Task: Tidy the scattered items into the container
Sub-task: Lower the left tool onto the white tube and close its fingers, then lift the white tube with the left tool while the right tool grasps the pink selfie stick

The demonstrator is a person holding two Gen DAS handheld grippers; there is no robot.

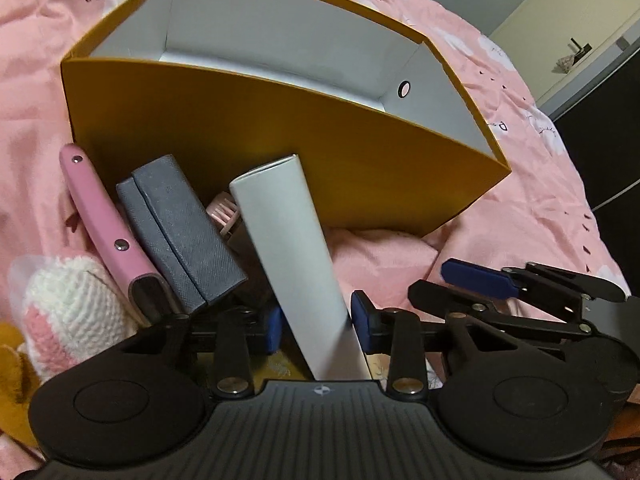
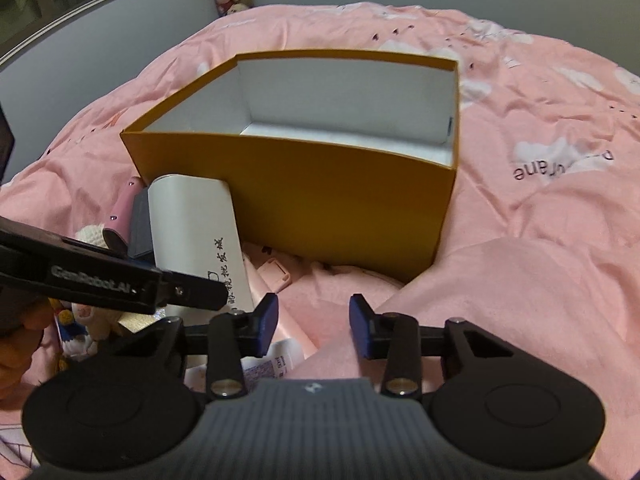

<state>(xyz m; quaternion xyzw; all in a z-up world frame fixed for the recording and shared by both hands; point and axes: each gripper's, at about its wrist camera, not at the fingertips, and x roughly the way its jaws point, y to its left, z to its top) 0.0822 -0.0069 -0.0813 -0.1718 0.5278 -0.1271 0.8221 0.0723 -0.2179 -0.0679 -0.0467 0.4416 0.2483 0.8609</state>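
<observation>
An orange box (image 1: 280,168) with a white inside stands open on the pink quilt; it is also in the right wrist view (image 2: 340,208). A tall white carton (image 1: 288,240) leans against its near wall. My left gripper (image 1: 316,322) is shut on the carton's lower end, one blue pad on each side. The carton (image 2: 192,220) and a finger of the left gripper (image 2: 192,286) show from the side. My right gripper (image 2: 314,318) hovers low over the quilt with its jaws apart and only pink fabric between them. A small white labelled item (image 2: 276,360) lies under its left finger.
A pink case (image 1: 104,224), a grey case (image 1: 180,232) and a small pink fan (image 1: 222,212) lean on the box beside the carton. A white and pink knitted piece (image 1: 68,312) lies at the left. A pink clip-like piece (image 2: 276,272) sits by the box. The right gripper (image 1: 436,282) is close by.
</observation>
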